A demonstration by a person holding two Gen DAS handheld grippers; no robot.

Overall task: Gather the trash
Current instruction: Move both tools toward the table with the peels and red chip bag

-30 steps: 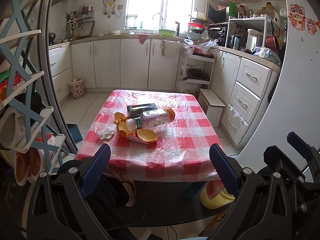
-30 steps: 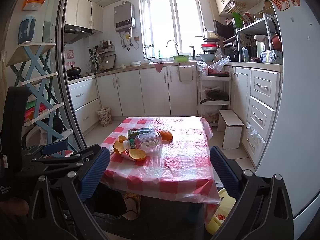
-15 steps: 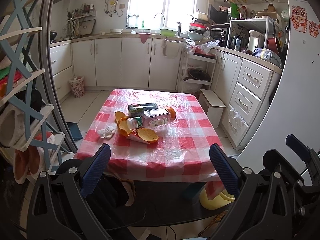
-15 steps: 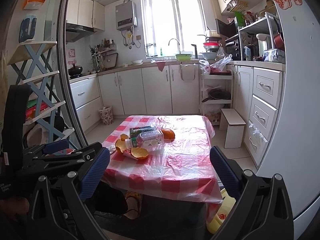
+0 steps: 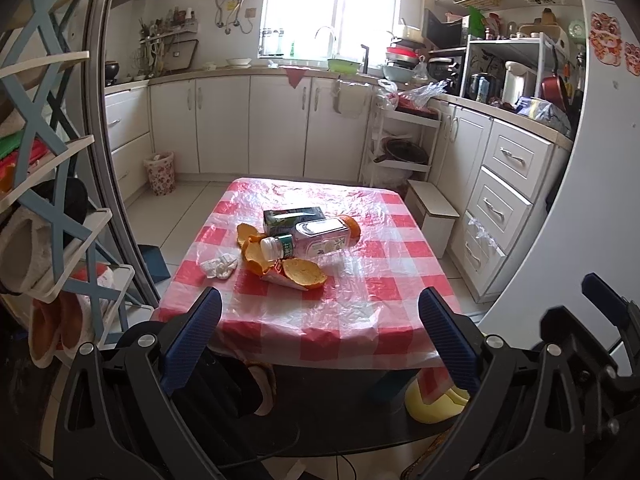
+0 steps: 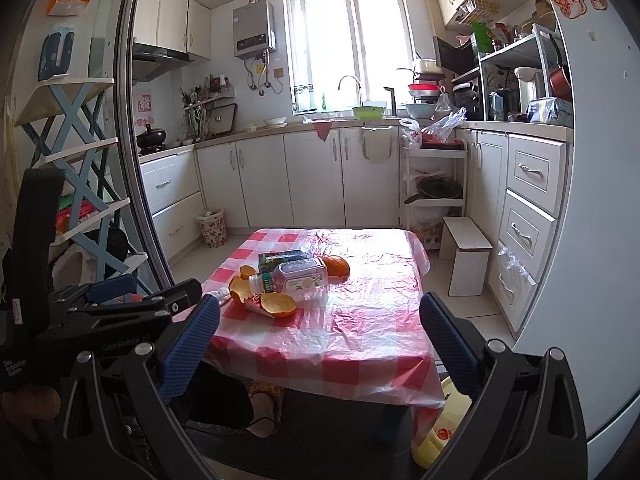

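Carefully approach clear plastic bottle [image 5: 316, 237] lying among orange peels [image 5: 304, 273] on checkered counter [image 5: 360, 304], both grippers' fingers [image 5: 192, 334] released.

Bright daylight from an overexposed window [image 6: 346, 46] at the back, sheen on the plastic-covered table [image 5: 380, 280], dim underneath and in the black fisheye corners, strong bending of straight lines toward the edges, sharp focus throughout.

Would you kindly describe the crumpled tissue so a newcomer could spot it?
Find the low table with the red-checked cloth. At the trash cluster's left edge, beside the orange peels, lies the crumpled tissue, the only white, soft item there.
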